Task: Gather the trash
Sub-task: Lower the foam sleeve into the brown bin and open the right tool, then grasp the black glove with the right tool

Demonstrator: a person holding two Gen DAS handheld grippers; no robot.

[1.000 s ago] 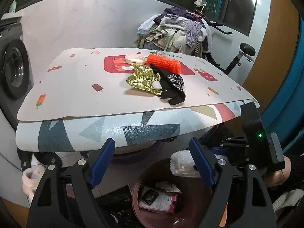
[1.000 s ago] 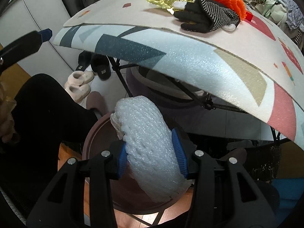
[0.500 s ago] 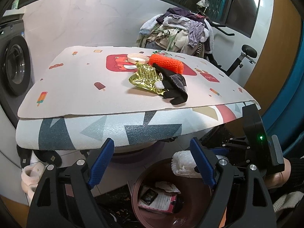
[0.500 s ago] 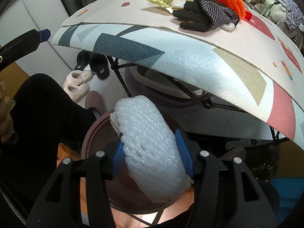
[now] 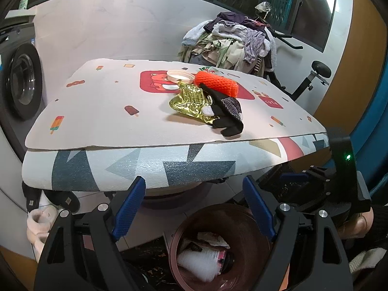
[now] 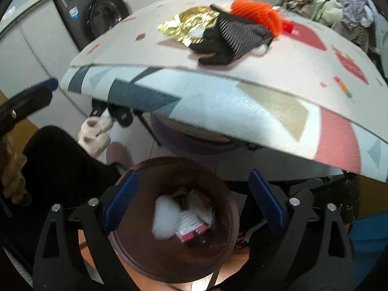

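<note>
My right gripper hangs spread and empty over the round brown plastic bin; the white foam wrap lies inside. My left gripper gapes wide nearby.

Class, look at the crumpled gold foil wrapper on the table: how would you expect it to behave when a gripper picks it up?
The gold foil wrapper looks thin and creased, so it is probably very light and would crumple rather than stay stiff. Its shiny surface may slip between the jaws. The black glove overlaps its edge, so lifting may drag the glove along.
</note>
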